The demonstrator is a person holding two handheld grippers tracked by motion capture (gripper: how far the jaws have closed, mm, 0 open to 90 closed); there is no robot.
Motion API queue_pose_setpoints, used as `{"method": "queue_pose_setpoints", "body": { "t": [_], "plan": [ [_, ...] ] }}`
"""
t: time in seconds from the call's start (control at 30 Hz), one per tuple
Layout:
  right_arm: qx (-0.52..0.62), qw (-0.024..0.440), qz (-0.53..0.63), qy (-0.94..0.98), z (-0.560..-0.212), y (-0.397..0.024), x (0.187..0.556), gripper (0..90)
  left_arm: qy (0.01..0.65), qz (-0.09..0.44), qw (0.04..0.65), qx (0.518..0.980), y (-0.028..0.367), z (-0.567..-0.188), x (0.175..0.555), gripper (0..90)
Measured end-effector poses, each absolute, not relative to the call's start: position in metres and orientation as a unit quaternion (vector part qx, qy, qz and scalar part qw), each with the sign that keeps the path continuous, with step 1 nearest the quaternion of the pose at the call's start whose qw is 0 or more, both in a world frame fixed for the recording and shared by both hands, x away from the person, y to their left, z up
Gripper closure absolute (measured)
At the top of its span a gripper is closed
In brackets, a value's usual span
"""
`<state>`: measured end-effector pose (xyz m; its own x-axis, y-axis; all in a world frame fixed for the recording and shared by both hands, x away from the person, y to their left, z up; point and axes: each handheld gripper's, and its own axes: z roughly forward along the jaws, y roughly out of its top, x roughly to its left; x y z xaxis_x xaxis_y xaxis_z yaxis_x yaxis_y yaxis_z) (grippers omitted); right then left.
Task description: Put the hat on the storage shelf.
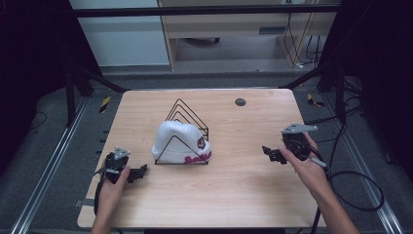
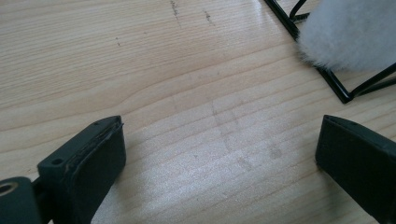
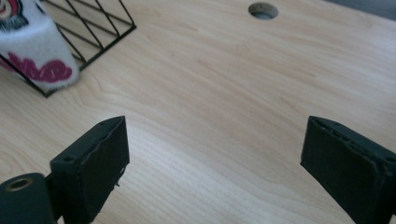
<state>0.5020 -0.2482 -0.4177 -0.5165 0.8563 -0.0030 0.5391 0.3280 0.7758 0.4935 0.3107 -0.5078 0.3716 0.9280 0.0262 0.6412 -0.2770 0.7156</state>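
Note:
A white knit hat [image 1: 178, 141] with red lettering and a round badge sits in a black wire rack [image 1: 187, 117] at the table's middle. The hat's fuzzy edge [image 2: 348, 35] and the rack's wire foot [image 2: 334, 84] show at the top right of the left gripper view. The hat's red lettering [image 3: 44, 70] shows at the top left of the right gripper view. My left gripper [image 1: 139, 173] rests low on the table left of the rack, jaws wide apart and empty [image 2: 219, 154]. My right gripper [image 1: 269, 153] stands open and empty [image 3: 215, 158] to the rack's right.
The wooden table [image 1: 234, 195] has a round cable hole [image 1: 240, 102] near its back edge, also the hole [image 3: 263, 10] in the right gripper view. Black cables [image 1: 360, 190] trail off the table's right side. Bare wood lies between each gripper and the rack.

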Motion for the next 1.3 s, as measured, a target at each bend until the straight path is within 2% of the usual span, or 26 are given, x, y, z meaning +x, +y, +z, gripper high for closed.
{"method": "queue_pose_setpoints", "body": {
  "t": [0.63, 1.0, 1.3],
  "plan": [
    [0.470, 0.162, 0.365, 0.787, -0.488, -0.231, 0.508, 10.7, 0.513, 0.228, 0.315, 0.765, 0.311, -0.508, 0.492, 0.9],
    [0.489, 0.165, 0.365, 0.775, -0.506, -0.217, 0.511, 9.4, 0.512, 0.228, 0.315, 0.766, 0.311, -0.508, 0.491, 0.7],
    [0.493, 0.189, 0.372, 0.764, -0.511, -0.212, 0.510, 8.0, 0.511, 0.227, 0.314, 0.767, 0.311, -0.508, 0.491, 0.7]
  ]
}}
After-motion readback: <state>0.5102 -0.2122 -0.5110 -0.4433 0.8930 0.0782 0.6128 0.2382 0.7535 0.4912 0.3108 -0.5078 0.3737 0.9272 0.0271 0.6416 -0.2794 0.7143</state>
